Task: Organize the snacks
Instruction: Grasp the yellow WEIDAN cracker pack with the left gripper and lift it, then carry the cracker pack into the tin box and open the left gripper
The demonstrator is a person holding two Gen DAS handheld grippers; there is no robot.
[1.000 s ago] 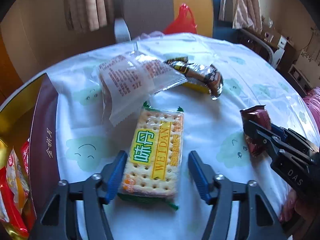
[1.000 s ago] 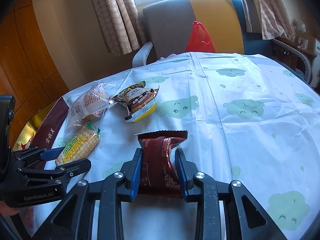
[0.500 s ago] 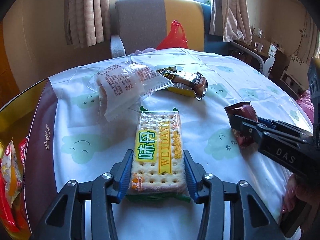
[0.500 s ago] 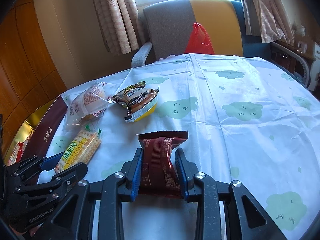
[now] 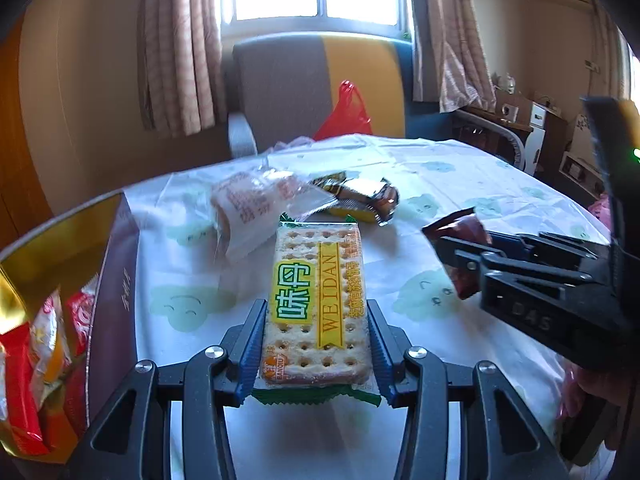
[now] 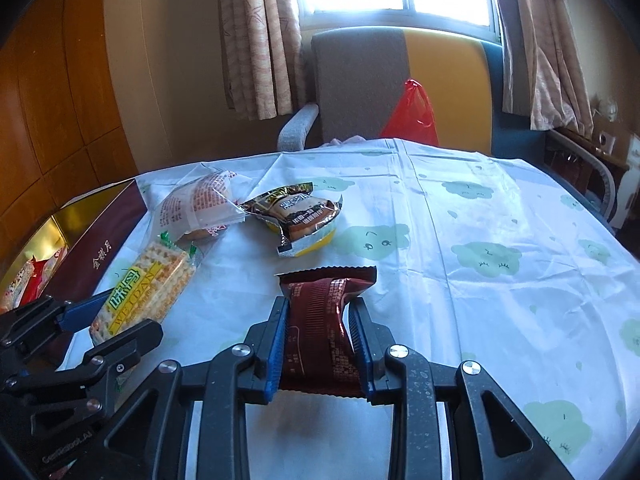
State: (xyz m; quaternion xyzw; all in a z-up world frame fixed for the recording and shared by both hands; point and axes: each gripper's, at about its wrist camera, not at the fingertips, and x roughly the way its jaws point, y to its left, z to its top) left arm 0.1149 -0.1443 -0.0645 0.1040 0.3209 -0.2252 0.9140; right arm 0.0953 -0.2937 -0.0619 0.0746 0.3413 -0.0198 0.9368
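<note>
Sunlit curtains and a grey-and-yellow armchair (image 6: 400, 80) with a red plastic bag (image 6: 412, 116) stand behind your desk (image 6: 500, 320), which is spread with a white cloth printed with green clouds. Your left tool (image 5: 316, 344) has just been closing, and its blue pads now press both long edges of the WEIDAN cracker pack (image 5: 316, 300), whose shadow beneath suggests it is clear of the cloth. Your right tool (image 6: 318, 344) clamps the dark red snack packet (image 6: 320, 320). That likely means both are ready to go to the maroon gift box (image 5: 116, 280) at the desk's left edge (red and yellow packets already lie inside). A clear-wrapped pastry (image 6: 200, 208) and a brown-and-yellow cake pack (image 6: 300, 216) lie touching, farther back.
</note>
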